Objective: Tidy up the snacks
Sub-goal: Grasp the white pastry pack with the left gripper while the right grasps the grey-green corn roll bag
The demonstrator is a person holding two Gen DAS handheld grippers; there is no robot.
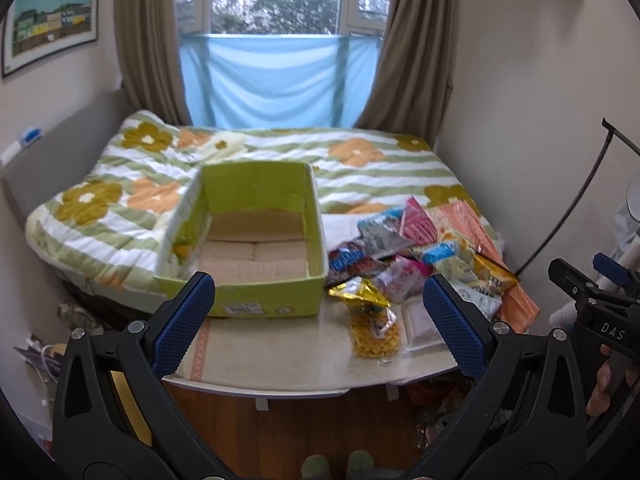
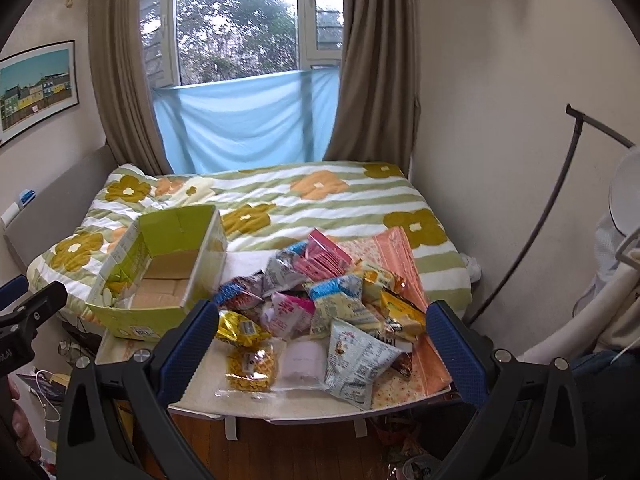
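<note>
Both grippers held up off the table, nothing in either.

Left gripper point(image 1: 318, 320): jaws spread wide, blue pads clear of everything. Green cardboard box point(image 1: 256, 240) sits just past its left finger, open top, only pale liner visible inside from here. Box stands on the left part of the small table point(image 1: 280, 356), back edge against the bed.

Right gripper point(image 2: 322, 340): jaws also wide, empty. Snack pile point(image 2: 320, 296) lies straight ahead between its two fingers, below the tips, not touching them.

Pile layout, right wrist view:
- gold-topped yellow snack bag point(image 2: 248, 356) at the near-left edge, closest to the left finger
- clear flat packet point(image 2: 306, 360) just beside it
- white-blue printed pouch point(image 2: 356, 360) near front, tilted
- pink-white pack point(image 2: 290, 312) mid-pile
- pink carton point(image 2: 324, 256) at the back, propped on the others
- orange patterned cloth point(image 2: 404, 264) under the right side of the pile, hanging over the table edge

Box is left of the pile, near but apart; no snacks seen inside it.

Flowered striped quilt point(image 1: 360, 168) covers the bed behind the table. Right gripper's body shows at the far right edge of the left view, well apart from the pile.
</note>
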